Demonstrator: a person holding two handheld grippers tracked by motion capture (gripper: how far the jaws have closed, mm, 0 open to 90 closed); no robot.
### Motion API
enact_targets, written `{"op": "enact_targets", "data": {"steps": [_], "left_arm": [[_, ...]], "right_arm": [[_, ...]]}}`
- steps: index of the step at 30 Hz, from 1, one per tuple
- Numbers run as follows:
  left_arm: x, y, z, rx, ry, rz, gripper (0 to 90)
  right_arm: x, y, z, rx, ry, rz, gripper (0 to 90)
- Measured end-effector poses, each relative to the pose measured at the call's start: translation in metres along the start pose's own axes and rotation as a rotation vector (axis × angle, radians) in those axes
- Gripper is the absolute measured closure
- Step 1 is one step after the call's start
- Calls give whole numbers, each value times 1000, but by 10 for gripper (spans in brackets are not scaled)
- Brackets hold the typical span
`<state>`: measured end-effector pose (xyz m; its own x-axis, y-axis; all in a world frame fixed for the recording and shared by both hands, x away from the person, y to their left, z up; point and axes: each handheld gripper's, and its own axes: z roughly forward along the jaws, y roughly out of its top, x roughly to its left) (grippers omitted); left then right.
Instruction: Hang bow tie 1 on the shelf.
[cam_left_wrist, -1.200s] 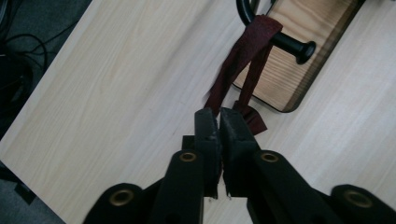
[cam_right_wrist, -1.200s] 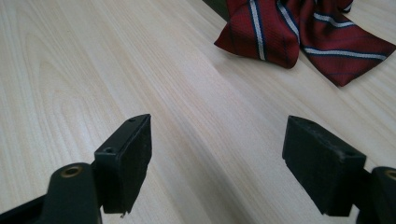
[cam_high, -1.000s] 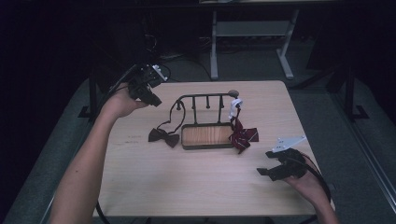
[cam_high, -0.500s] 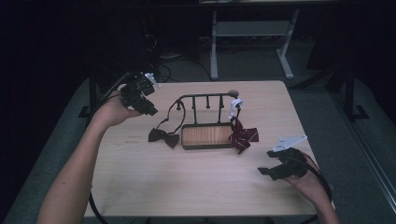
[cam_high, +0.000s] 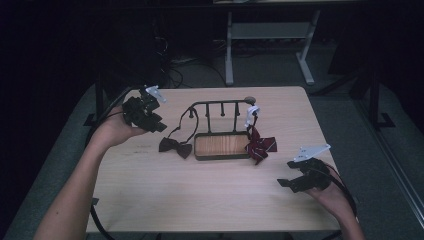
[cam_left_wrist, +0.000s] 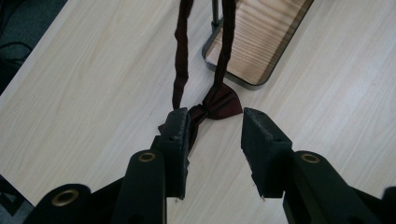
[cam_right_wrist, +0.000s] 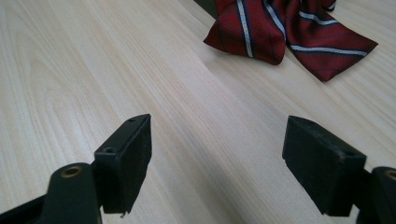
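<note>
bow tie (cam_high: 175, 147) left of rack (cam_high: 221, 145), necktie (cam_high: 260, 147) right

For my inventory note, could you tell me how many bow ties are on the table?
2: a dark bow tie lies left of the rack's wooden tray, its strap on the rail; a red striped bow tie lies at the tray's right end.

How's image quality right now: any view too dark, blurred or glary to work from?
High view: table evenly lit, surroundings nearly black, slightly soft, so the rack and dark bow tie lack detail. Left gripper view: bright and sharp on the bow tie, near jaws a little soft. Right gripper view: striped tie crisp, mild sheen on the wood, no harsh glare.
</note>
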<state>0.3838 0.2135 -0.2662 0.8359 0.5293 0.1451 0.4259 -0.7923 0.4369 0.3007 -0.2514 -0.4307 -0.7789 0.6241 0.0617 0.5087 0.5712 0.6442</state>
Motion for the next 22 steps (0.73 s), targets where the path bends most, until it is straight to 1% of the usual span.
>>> {"op": "enact_targets", "data": {"steps": [1, 3, 6, 8, 12, 13, 15, 17, 19, 22], "left_arm": [[-3, -4, 0, -4, -8, 1, 611], [-4, -6, 0, -7, -10, 0, 604], [-11, -16, 0, -20, -18, 8, 595], [-13, -19, 0, -23, -17, 8, 587], [-21, -33, 2, -37, -22, 7, 571], [-21, -33, 2, -37, -22, 7, 565], [-27, -41, 7, -42, -35, 2, 553], [-28, -43, 9, -41, -38, 6, 542], [-32, -49, 14, -39, -38, 5, 531], [-33, -53, 18, -48, -46, 4, 525]], "right_arm": [[0, 0, 0, 1, 0, -1, 238], [0, 0, 0, 2, -2, -1, 231], [0, 0, 0, 3, -4, -3, 230], [0, 0, 0, 3, -4, 1, 231], [0, 0, 0, 2, -4, -2, 231], [0, 0, 0, 2, -4, -2, 231], [-1, -1, 0, 1, -1, -1, 230], [-1, -1, 0, 3, -3, -1, 231], [-1, -1, 1, 3, -3, 1, 230], [-1, -1, 1, 2, -3, 2, 231]]}}
